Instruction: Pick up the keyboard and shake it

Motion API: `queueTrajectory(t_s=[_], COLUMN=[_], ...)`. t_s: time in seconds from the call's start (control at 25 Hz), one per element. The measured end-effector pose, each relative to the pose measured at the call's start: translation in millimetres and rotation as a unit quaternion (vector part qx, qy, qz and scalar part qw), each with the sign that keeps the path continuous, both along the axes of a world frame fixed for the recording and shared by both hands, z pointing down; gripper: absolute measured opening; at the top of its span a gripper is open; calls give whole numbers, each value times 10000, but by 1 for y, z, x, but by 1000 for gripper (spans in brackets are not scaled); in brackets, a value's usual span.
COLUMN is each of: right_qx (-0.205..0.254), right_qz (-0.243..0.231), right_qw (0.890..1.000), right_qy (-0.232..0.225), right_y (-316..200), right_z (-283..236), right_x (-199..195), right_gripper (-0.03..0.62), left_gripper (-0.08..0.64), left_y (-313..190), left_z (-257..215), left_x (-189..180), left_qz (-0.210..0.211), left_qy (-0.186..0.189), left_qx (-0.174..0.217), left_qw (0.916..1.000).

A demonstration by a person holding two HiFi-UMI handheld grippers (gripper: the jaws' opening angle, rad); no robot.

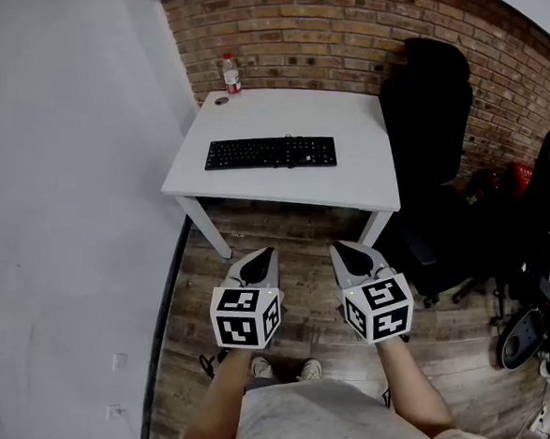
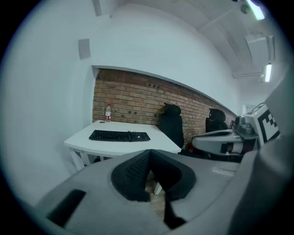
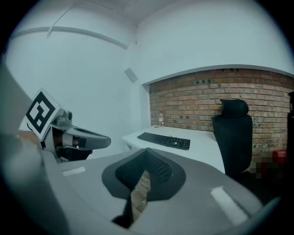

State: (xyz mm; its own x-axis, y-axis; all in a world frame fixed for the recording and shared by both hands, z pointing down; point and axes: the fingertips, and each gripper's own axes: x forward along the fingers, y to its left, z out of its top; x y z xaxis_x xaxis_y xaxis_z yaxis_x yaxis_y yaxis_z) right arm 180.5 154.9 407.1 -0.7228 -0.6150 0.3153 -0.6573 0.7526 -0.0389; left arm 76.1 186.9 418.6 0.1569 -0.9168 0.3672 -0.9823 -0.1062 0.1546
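One flat black keyboard (image 1: 269,153) lies mid-desk on the white desk (image 1: 366,175). One clear plastic bottle (image 1: 232,74) stands at the far-left corner, its label unreadable. Left gripper (image 1: 263,255) and right gripper (image 1: 339,248) are both closed and empty.

A: Where is the keyboard (image 1: 269,153) lying?
B: On the table (image 1: 348,185), with the bottle (image 1: 232,74) standing behind it at the far left corner.
A: And the chair (image 1: 428,128)?
B: Standing right of the table; the left gripper (image 1: 262,255) and right gripper (image 1: 339,250) are hovering side by side before it.
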Motion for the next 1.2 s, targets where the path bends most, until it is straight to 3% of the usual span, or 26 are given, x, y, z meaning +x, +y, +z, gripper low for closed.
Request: queueTrajectory(t_s=[0.64, 1.2], right_qx=[-267, -422], right_qz=[54, 347], right_qw=[9996, 9985], right_qy=[-92, 69], right_y=[-30, -123], right_z=[16, 22], right_x=[-17, -81], right_gripper=[11, 11], left_gripper=[-7, -6], left_y=[-32, -126], left_z=[12, 16], left_x=[-18, -94], left_qz=[68, 322], left_qy=[119, 177], left_qx=[-121, -260], left_qw=[9998, 9990])
